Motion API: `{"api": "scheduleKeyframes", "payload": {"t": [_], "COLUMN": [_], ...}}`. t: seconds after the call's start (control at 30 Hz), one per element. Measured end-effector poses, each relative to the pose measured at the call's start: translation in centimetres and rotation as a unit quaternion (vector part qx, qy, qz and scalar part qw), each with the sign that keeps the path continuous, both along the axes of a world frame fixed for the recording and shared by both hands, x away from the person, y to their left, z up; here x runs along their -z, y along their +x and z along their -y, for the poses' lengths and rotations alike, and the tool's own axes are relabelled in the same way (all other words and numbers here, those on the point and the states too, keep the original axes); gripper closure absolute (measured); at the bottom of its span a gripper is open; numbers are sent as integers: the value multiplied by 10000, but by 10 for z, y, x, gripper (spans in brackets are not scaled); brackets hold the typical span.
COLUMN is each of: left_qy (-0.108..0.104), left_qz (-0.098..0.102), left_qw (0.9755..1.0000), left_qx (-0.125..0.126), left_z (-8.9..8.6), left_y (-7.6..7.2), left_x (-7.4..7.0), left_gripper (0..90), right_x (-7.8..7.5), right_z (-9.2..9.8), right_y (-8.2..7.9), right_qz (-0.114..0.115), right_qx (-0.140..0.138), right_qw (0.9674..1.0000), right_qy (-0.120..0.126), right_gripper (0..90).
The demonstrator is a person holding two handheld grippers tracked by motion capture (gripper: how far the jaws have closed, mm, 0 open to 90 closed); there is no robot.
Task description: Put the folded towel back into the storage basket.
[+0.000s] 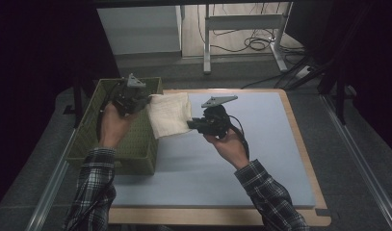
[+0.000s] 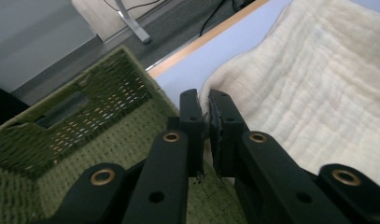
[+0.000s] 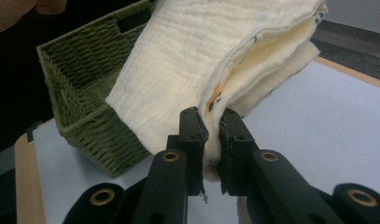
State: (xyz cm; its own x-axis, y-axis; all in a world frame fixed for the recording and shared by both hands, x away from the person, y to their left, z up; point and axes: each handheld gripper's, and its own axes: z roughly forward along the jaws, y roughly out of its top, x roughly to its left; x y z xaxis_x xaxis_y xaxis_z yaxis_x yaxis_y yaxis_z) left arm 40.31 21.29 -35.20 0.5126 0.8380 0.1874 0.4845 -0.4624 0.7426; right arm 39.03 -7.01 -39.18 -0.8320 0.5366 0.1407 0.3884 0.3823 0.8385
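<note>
Cloth (image 1: 169, 114) hangs between my grippers, left gripper (image 1: 138, 102) and right gripper (image 1: 191, 124) each pinching an edge beside the basket (image 1: 136, 154).

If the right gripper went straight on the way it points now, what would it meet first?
The right gripper is already shut on the folded cream cloth, so the cloth comes first. Beyond it, probably the green woven basket, though depth is unclear.

Dim high view here, dark at both sides. The table (image 1: 261, 159) catches soft, even light. Gripper views look brighter, slightly soft up close.
</note>
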Motion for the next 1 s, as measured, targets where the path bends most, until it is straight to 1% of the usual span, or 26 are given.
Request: {"api": "scheduleKeyframes", "payload": {"t": [0.17,0.3,0.43,0.73,0.83,1.0], "left_qy": [28,-15,-9,-14,64,135], "left_qz": [7,42,15,-96,-146,-226], "left_qw": [9999,9998,9995,9986,9980,9970], "left_qx": [-96,-207,-311,-526,-612,-731], "left_z": [-15,-26,-39,-66,-76,-91], "left_y": [-6,-12,-18,-26,-29,-35], "left_x": [-4,-4,-3,9,13,20], "left_gripper": [847,847,847,848,848,848], "right_x": [-3,-5,-4,7,12,19], "right_z": [-13,-25,-39,-76,-87,-106], "right_y": [-2,-5,-8,-15,-17,-21], "right_qz": [27,41,42,-21,-41,-71], "right_qx": [-95,-175,-246,-406,-456,-541], "right_qw": [9999,9998,9997,9992,9989,9985], "right_qy": [47,65,69,1,-17,-42], "right_gripper": [809,809,809,809,809,809]}}
